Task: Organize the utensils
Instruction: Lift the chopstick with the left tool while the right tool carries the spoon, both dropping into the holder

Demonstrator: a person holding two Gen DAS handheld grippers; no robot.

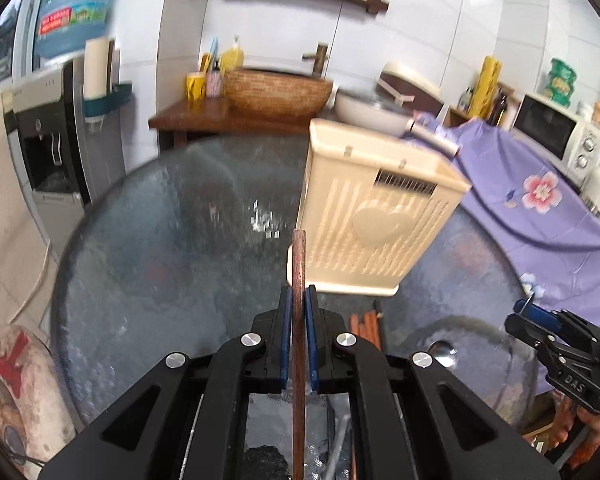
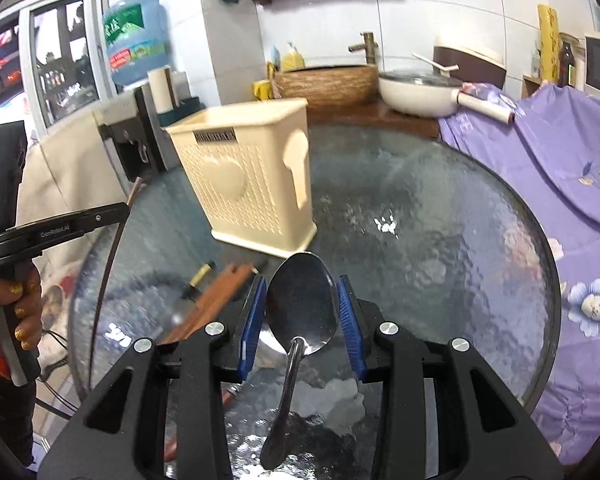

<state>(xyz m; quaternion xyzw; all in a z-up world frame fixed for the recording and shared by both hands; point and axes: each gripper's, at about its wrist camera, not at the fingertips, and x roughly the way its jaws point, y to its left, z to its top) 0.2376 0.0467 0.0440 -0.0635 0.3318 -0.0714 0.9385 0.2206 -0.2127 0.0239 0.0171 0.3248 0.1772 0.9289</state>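
Seemingly early on, nothing shows inside the cream utensil holder (image 1: 374, 216), which stands upright on the glass table (image 1: 148, 240). The left gripper (image 1: 299, 312) has its fingers pinched tight on a dark wooden chopstick (image 1: 299, 264), and the right gripper (image 2: 302, 312) clamps a steel spoon (image 2: 302, 300) by its bowl, both held short of the holder. More chopsticks (image 2: 216, 296) lie on the table near it, not yet sorted.

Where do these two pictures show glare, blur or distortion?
Left wrist view: the glass table is smeared by motion blur with a white glare patch, while the chopstick in the left gripper stays sharp. Right wrist view: glare on the table, reflections on the spoon; fisheye bends the utensil holder.
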